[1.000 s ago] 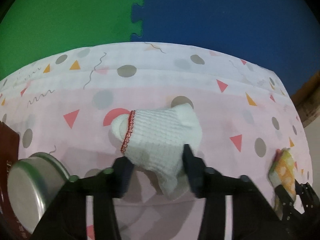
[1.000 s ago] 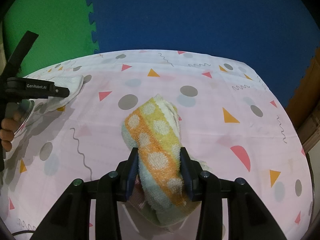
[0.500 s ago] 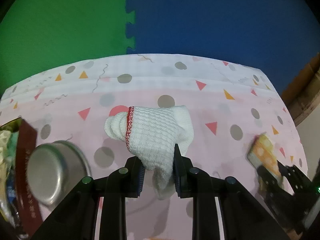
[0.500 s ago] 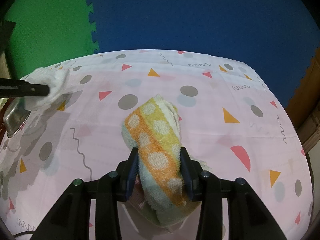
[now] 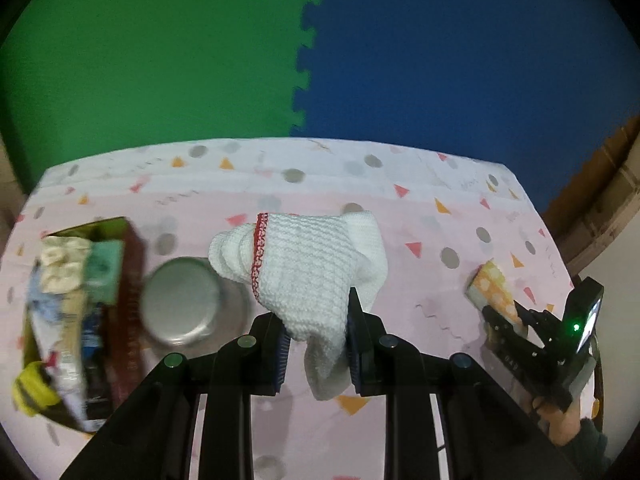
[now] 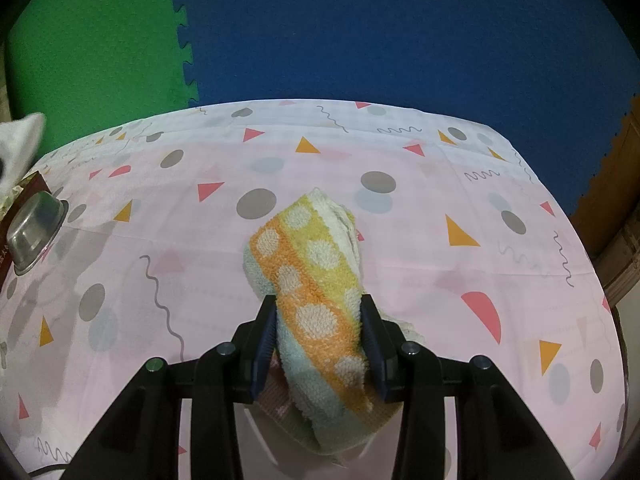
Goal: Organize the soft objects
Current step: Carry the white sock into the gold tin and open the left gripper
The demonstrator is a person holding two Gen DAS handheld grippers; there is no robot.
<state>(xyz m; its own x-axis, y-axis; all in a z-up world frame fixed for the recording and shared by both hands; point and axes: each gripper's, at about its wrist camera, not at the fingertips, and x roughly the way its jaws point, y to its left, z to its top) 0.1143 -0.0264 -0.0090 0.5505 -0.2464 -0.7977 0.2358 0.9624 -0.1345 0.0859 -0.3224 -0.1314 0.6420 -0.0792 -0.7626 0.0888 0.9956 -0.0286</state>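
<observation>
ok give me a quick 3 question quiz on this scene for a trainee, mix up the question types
1. True or false: the left tongs are shut on the white knitted cloth.
2. Multiple choice: what do the right tongs hold? A) a metal bowl B) a dotted orange and yellow towel C) nothing
3. Fill the gap: in the left wrist view, the metal bowl sits between the white knitted cloth and the ____ packed with soft items.

Key
1. True; the cloth hangs clamped between them.
2. B, the dotted towel.
3. box, at the left of the tablecloth.
</observation>
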